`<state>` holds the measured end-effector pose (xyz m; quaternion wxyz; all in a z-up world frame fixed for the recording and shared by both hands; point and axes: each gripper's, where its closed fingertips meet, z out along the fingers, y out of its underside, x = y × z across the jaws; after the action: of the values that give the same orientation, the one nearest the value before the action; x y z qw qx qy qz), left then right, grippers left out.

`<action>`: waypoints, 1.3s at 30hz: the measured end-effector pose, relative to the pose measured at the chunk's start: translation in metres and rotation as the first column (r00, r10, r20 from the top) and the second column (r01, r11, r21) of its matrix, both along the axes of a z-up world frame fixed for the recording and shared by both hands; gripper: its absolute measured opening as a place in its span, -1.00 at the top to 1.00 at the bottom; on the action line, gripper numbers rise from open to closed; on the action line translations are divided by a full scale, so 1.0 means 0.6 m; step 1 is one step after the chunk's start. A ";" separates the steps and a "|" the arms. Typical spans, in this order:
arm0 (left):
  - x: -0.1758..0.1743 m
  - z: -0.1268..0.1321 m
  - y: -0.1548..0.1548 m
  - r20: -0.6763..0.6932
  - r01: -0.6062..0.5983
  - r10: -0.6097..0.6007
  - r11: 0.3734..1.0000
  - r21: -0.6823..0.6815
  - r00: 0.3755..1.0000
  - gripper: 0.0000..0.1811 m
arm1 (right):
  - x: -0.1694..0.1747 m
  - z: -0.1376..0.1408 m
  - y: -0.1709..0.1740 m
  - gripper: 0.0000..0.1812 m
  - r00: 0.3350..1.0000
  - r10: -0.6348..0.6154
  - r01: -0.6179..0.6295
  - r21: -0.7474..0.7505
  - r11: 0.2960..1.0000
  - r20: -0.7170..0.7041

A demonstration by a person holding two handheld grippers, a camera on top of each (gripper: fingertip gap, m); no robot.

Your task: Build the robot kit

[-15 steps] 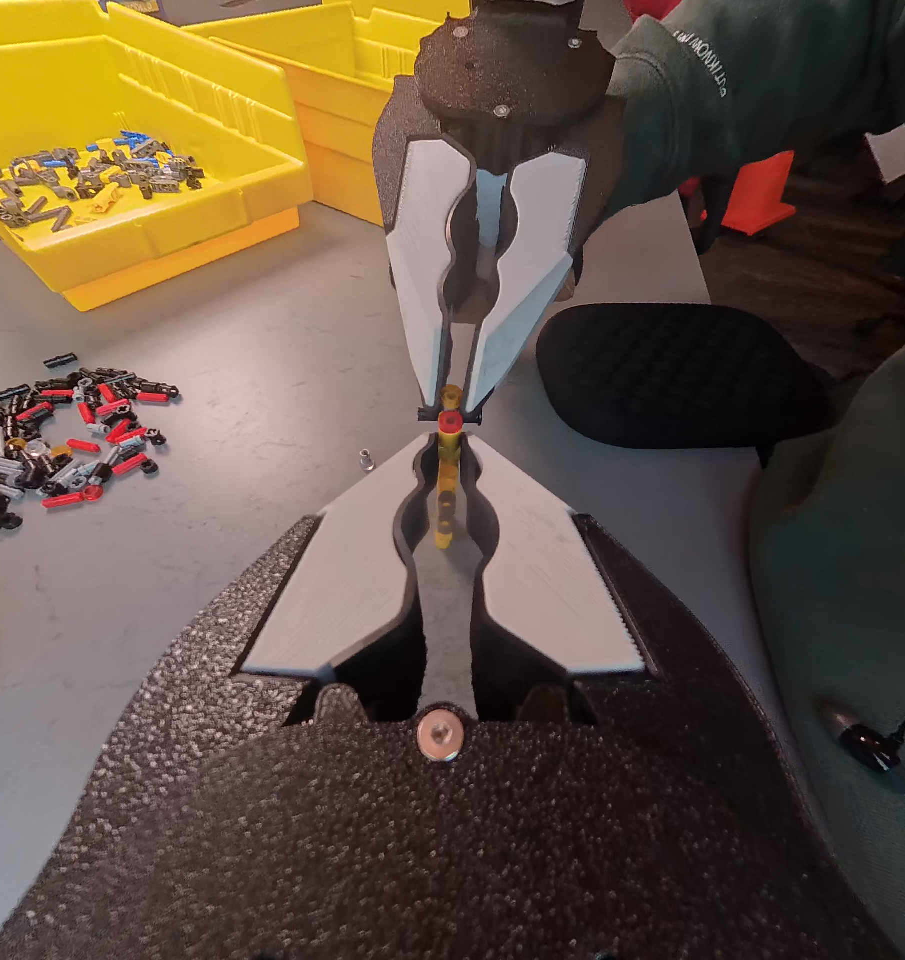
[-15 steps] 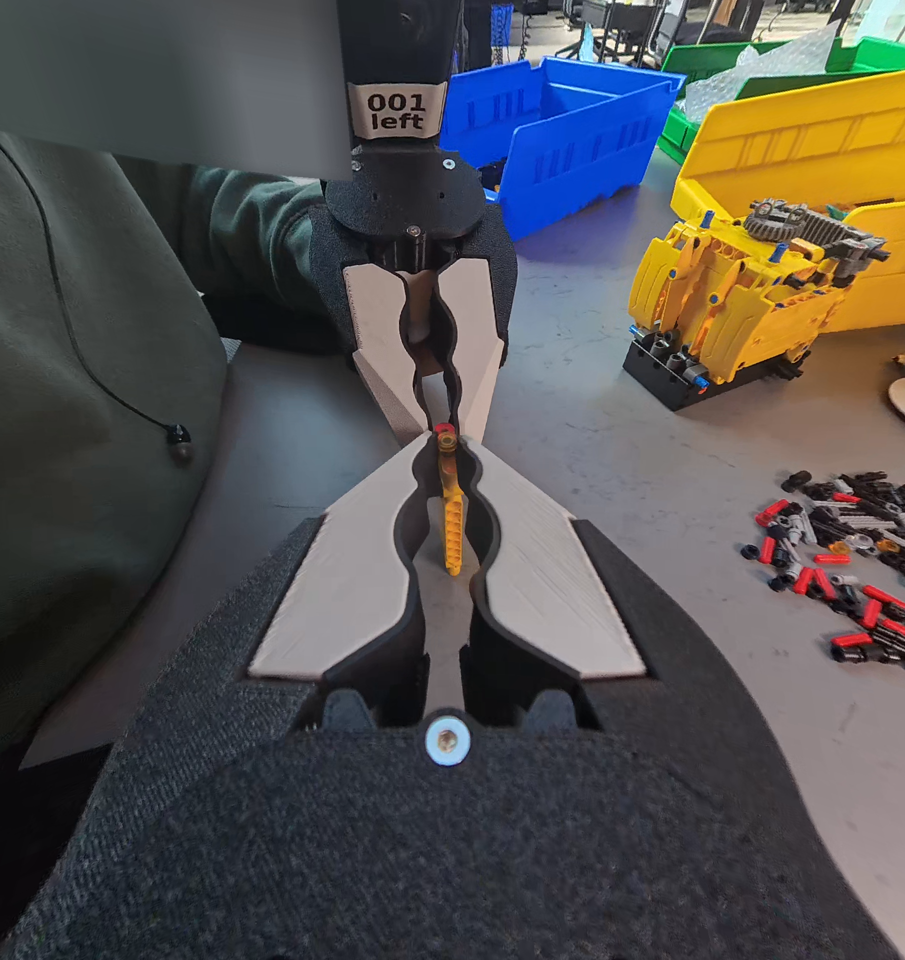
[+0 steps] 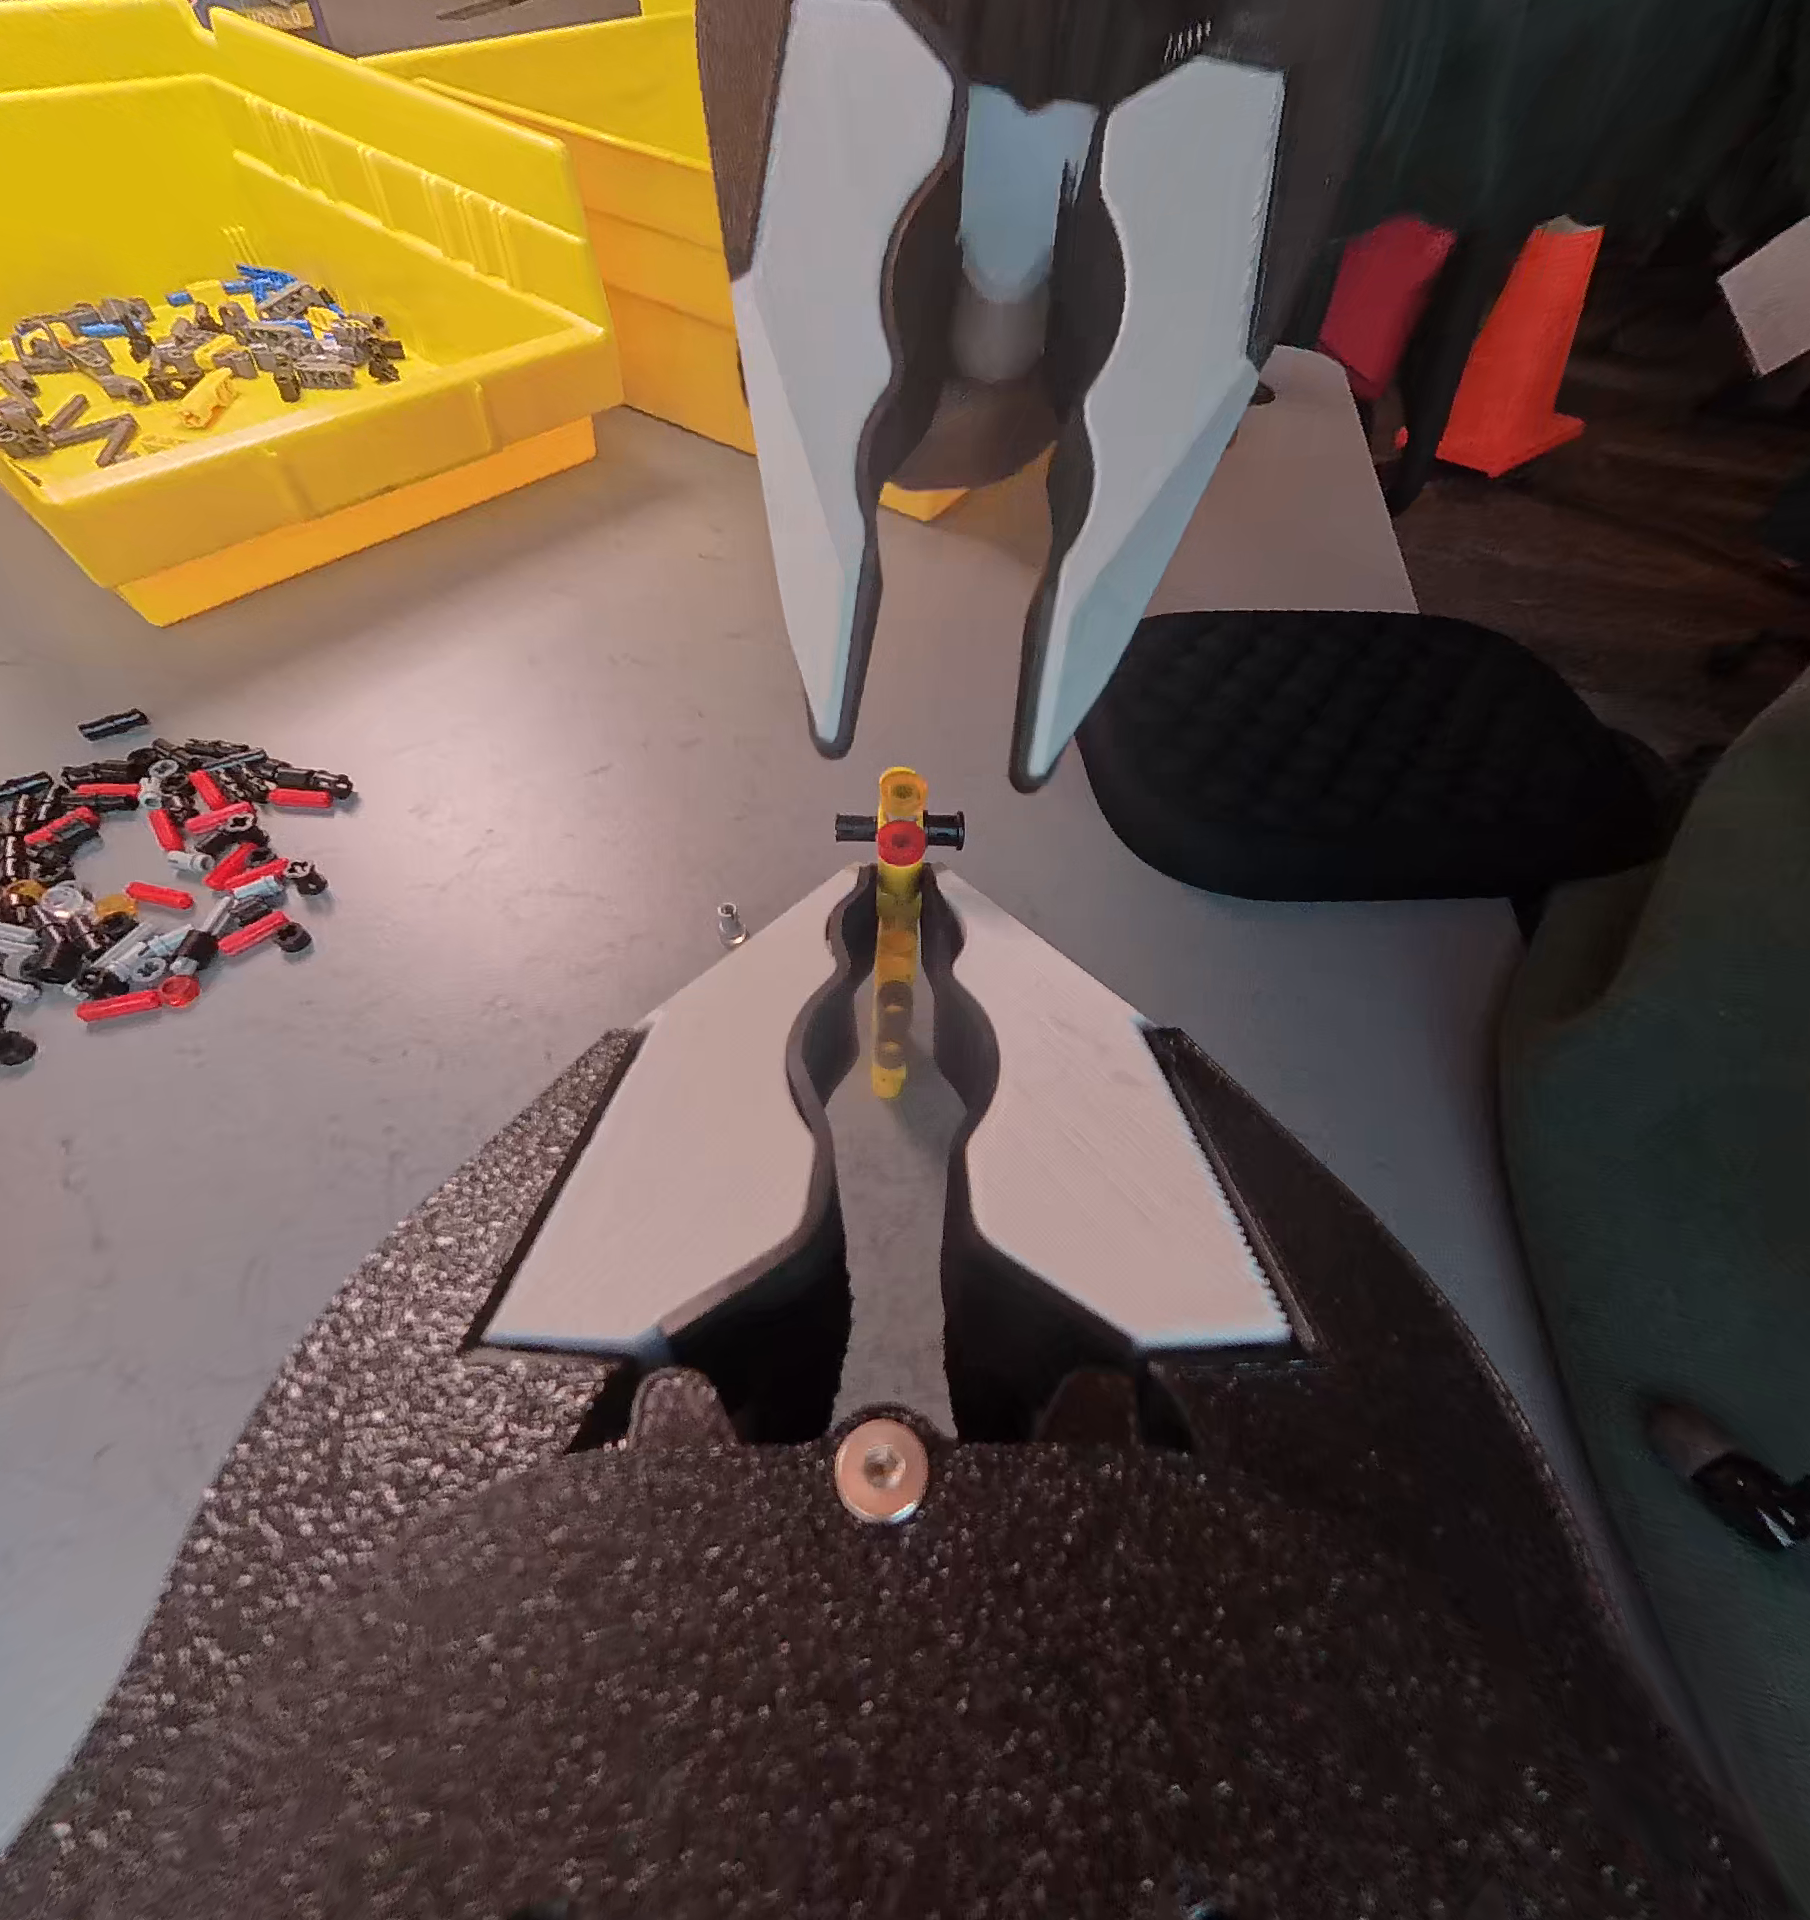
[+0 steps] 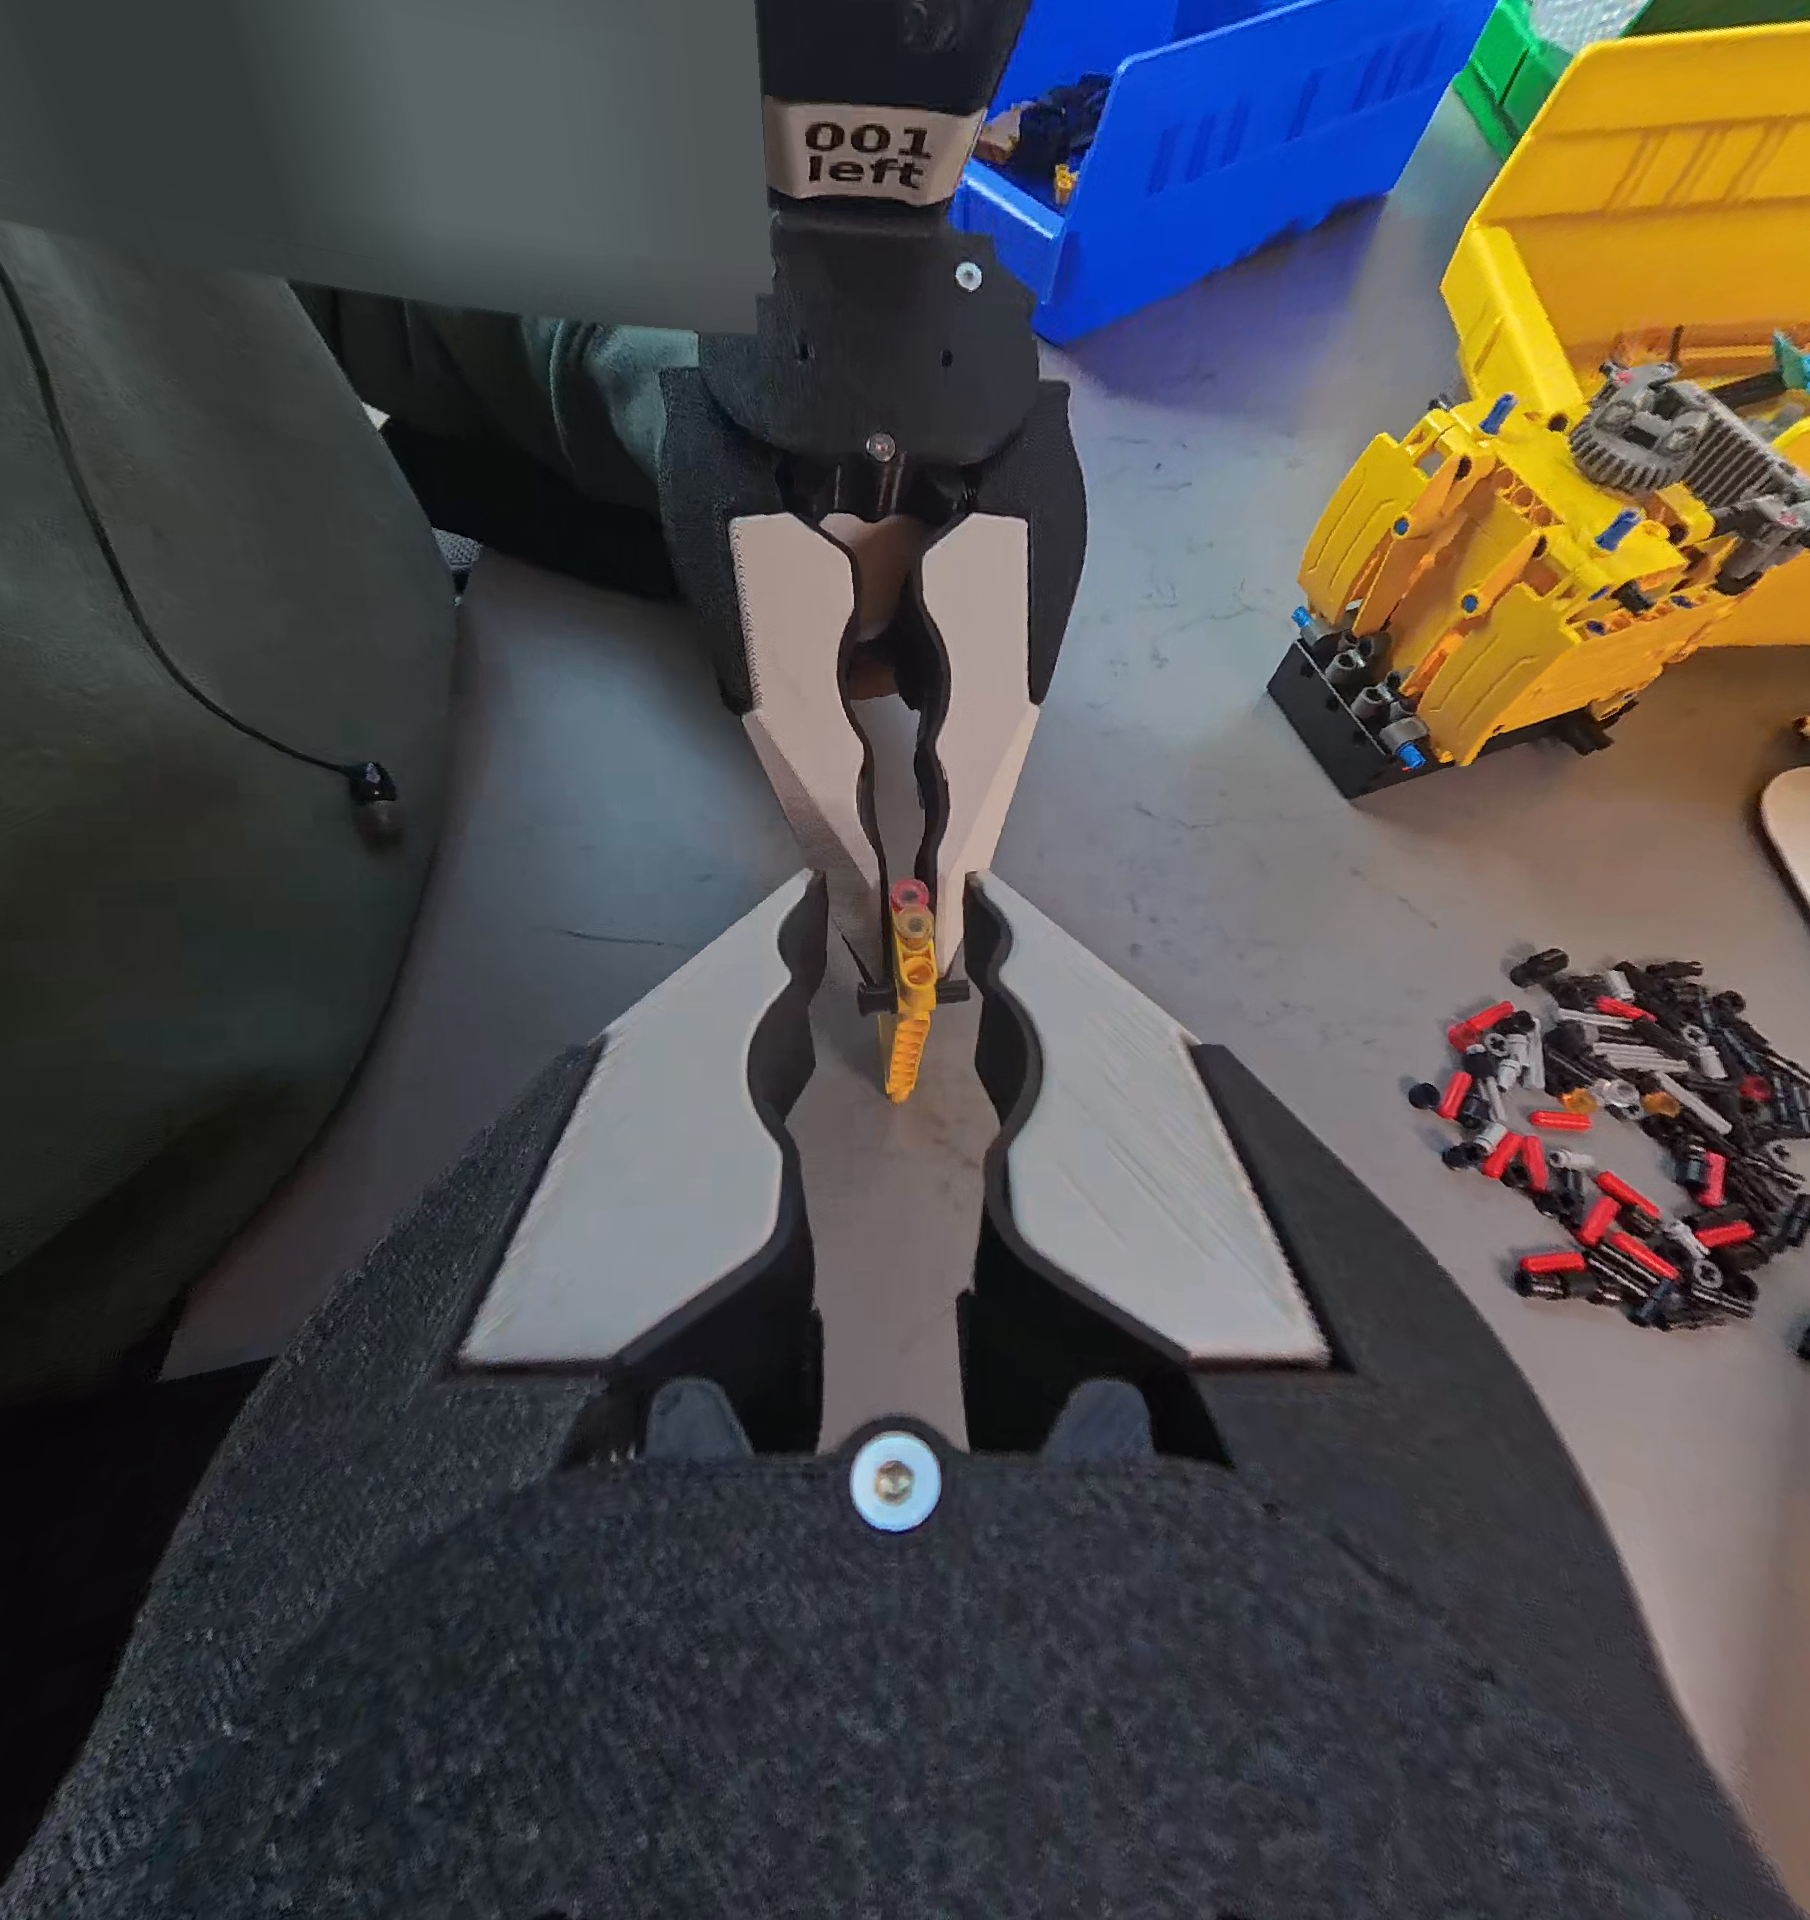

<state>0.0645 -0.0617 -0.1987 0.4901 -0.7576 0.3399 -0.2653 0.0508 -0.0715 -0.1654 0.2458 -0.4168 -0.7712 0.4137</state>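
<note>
On the grey table (image 3: 485, 707), in the left wrist view, a yellow bin (image 3: 527, 343) at ten o'clock holds grey and blue connector parts (image 3: 174, 353), and a loose pile of red, black and grey pins (image 3: 122, 894) lies at nine o'clock. A small metal stud (image 3: 729, 923) stands alone just left of centre. At centre the left gripper (image 3: 896, 883) is clamped on a slim yellow beam (image 3: 896, 966), its fingers nearly together, with the beam's far end poking out past the tips. That end carries a red bush (image 3: 899, 844), and a black pin (image 3: 901, 828) sits crosswise through it, both ends sticking out. The right gripper (image 4: 890, 883) comes in from twelve o'clock, its fingers spread and holding nothing. The tips stand either side of the beam's end, close but apart from it. A black textured pad (image 3: 1348, 748) lies at two o'clock. In the right wrist view a yellow brick-built model (image 4: 1503, 582) stands at two o'clock.
</note>
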 end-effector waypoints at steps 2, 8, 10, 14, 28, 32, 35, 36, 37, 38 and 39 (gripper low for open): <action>0.000 0.000 0.000 -0.004 0.001 -0.001 1.000 0.002 1.000 0.92 | -0.003 0.013 0.006 0.89 0.999 -0.018 0.017 0.041 0.999 0.031; 0.000 0.000 -0.001 -0.016 -0.003 0.003 1.000 0.008 1.000 0.92 | 0.002 -0.013 0.009 1.00 0.981 -0.020 -0.015 0.175 0.984 0.192; 0.000 0.000 0.000 -0.018 -0.006 0.006 1.000 0.008 1.000 0.92 | 0.002 -0.013 0.009 1.00 0.978 -0.014 -0.022 0.169 0.985 0.206; 0.000 0.000 0.000 -0.018 -0.003 0.003 1.000 0.009 1.000 0.92 | 0.003 -0.018 0.009 1.00 0.970 0.007 -0.070 0.252 0.965 0.242; 0.001 0.001 -0.002 -0.029 0.002 -0.001 1.000 0.029 1.000 0.92 | 0.006 -0.021 0.006 1.00 0.918 0.023 -0.145 0.280 0.949 0.396; 0.002 0.001 -0.008 -0.003 0.036 -0.036 0.999 0.026 0.999 0.92 | 0.001 -0.017 0.005 1.00 0.949 0.013 -0.102 0.270 0.957 0.314; -0.006 0.005 -0.019 0.094 0.080 -0.077 0.996 -0.027 0.993 0.92 | -0.010 0.017 0.010 0.80 0.987 -0.050 0.034 0.111 0.993 0.152; -0.011 0.014 -0.024 0.153 0.098 -0.092 0.995 -0.032 0.984 0.92 | -0.010 0.030 0.014 0.76 0.991 -0.080 0.076 0.039 0.996 0.106; -0.016 0.029 -0.028 0.219 0.115 -0.105 0.993 -0.036 0.970 0.92 | -0.009 0.040 0.020 0.70 0.992 -0.111 0.113 -0.022 0.993 0.061; -0.022 0.045 -0.031 0.286 0.135 -0.117 0.990 -0.044 0.951 0.92 | -0.006 0.045 0.026 0.65 0.990 -0.142 0.143 -0.069 0.987 0.020; -0.027 0.059 -0.033 0.348 0.152 -0.125 0.987 -0.050 0.929 0.92 | -0.001 0.047 0.030 0.60 0.986 -0.166 0.164 -0.111 0.980 -0.012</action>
<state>0.0481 -0.0815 -0.1633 0.4926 -0.6919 0.2915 -0.4400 0.0503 -0.0537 -0.1371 0.2641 -0.4877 -0.7075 0.4380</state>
